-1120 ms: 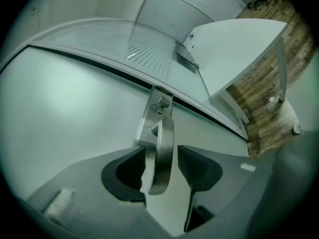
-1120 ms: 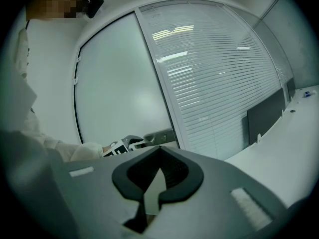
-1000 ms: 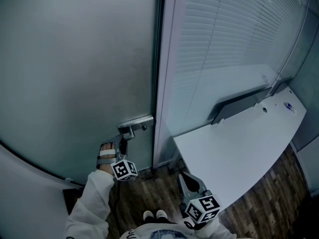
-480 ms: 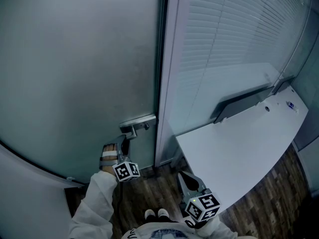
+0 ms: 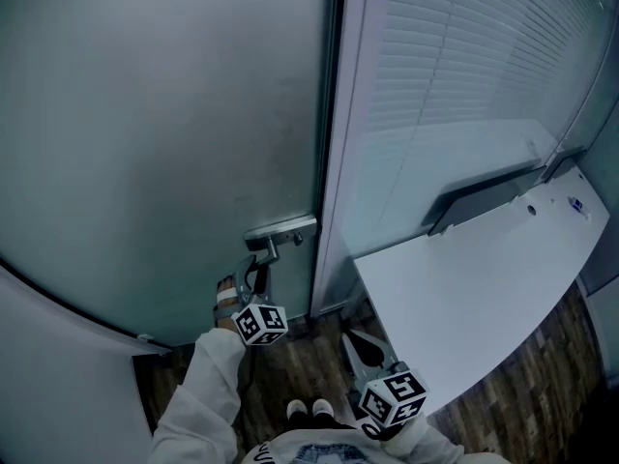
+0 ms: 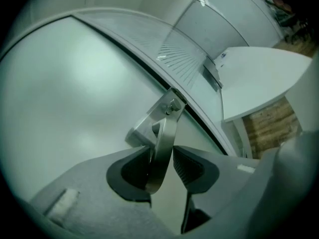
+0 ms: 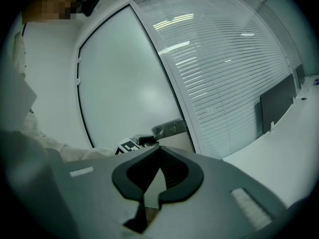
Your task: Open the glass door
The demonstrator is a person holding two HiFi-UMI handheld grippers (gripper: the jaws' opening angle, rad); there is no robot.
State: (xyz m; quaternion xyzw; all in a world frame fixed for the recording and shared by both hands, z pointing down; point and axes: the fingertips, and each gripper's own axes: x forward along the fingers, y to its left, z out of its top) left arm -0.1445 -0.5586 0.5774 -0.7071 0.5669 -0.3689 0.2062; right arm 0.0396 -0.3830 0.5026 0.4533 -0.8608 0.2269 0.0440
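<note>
Left gripper (image 6: 160,152): jaws opening, steel lever (image 6: 165,133) between them. Right gripper (image 5: 360,346) closed, empty. Door (image 5: 145,143) ahead: likely heavy, fragile glass; lever stiff, slippery. Grip near its free end.

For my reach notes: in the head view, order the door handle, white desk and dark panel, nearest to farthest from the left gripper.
1. Door handle: between the opening fingers of the left gripper.
2. White desk: to the right.
3. Dark panel: at the desk's far edge.

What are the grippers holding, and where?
The left gripper has opening jaws astride the door handle near its free end, not clamped. The right gripper holds nothing.
</note>
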